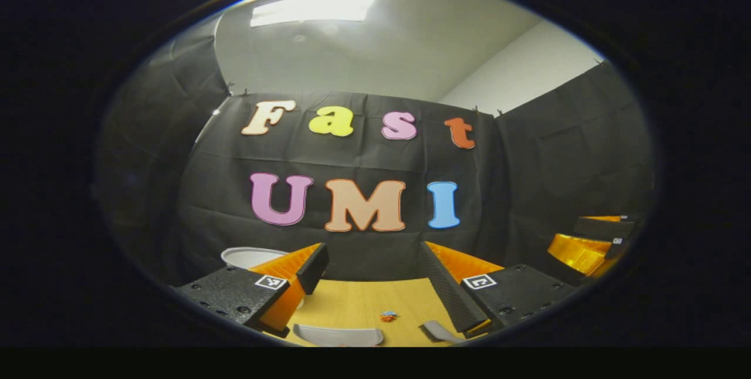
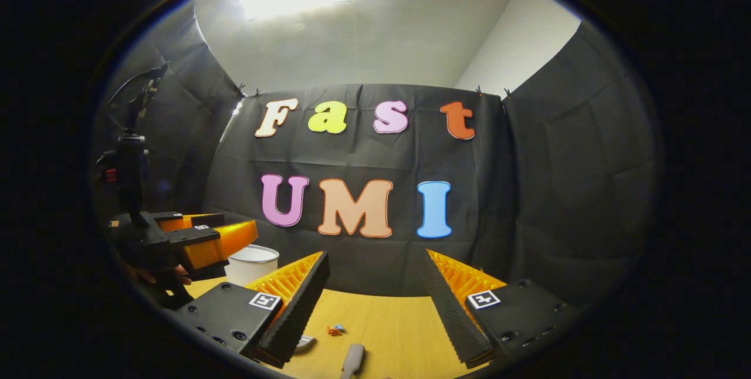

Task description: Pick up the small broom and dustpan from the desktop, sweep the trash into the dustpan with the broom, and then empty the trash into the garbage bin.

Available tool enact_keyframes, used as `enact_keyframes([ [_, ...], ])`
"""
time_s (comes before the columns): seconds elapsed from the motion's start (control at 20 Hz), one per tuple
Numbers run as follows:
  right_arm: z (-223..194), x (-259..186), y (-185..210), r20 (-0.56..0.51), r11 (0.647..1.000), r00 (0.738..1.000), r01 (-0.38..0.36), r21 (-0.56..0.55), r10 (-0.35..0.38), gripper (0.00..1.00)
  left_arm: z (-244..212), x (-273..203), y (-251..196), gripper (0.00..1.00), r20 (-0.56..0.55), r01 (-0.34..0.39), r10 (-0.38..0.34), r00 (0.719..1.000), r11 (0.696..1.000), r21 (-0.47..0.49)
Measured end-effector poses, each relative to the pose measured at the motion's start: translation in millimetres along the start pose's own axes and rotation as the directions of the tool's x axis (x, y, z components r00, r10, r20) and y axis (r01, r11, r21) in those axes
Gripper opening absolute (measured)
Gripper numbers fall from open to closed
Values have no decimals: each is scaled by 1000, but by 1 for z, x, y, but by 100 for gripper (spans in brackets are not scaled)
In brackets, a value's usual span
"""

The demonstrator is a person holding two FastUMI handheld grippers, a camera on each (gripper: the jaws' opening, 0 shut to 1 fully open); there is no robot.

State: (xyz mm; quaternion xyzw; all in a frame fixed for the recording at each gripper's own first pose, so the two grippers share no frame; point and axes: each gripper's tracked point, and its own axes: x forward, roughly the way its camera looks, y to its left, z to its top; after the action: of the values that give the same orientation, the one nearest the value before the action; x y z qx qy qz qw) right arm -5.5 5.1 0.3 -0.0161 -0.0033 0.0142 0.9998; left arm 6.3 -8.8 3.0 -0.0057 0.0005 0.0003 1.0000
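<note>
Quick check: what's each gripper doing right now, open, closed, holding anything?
Left gripper: jaws open, holding nothing.
Right gripper: jaws open, holding nothing.

Left gripper [image 1: 372, 276]: two wedge-shaped fingers with ribbed inner faces, on black blocks dotted with screws.
Markers: a small square black-and-white tag on each block.
Right gripper [image 2: 375, 285]: same build, with ridged finger backs and a tag on each block.
Left gripper from the right gripper view: black frame, upright black post carrying a thin cable and what may be a red button.
</note>
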Motion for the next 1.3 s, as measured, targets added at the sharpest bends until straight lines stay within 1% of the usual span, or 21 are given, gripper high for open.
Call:
enact_keyframes([
  [0.1, -2, 0, -2, -7, 1000, 1000, 1, 7, -1, 99, -2, -3, -5, 93, -2, 5, -5, 1000, 1000, 12],
  [0.3, 0, -1, 0, -6, 1000, 1000, -1, 17, 1, 99, 2, -7, -9, 93, 3, 14, -14, 1000, 999, 43],
  [0.65, -2, -9, 3, -9, 1000, 1000, -13, 12, 13, 99, 3, -18, -10, 92, 1, 9, -9, 1000, 998, 55],
  [0.95, -1, -14, 3, -3, 999, 999, -38, 23, 38, 99, 7, -30, -2, 92, -1, -36, 36, 999, 997, 64],
  [1.2, -5, -14, 3, -8, 996, 997, -80, 35, 80, 99, 9, -41, 3, 92, -4, -87, 88, 996, 992, 93],
  [1.25, -4, -14, 3, -9, 995, 996, -86, 39, 87, 97, 9, -42, 2, 92, -9, -93, 94, 996, 992, 88],
  [1.3, -4, -14, 2, -9, 995, 996, -93, 44, 93, 99, 10, -44, 2, 92, -11, -100, 101, 995, 991, 88],
])
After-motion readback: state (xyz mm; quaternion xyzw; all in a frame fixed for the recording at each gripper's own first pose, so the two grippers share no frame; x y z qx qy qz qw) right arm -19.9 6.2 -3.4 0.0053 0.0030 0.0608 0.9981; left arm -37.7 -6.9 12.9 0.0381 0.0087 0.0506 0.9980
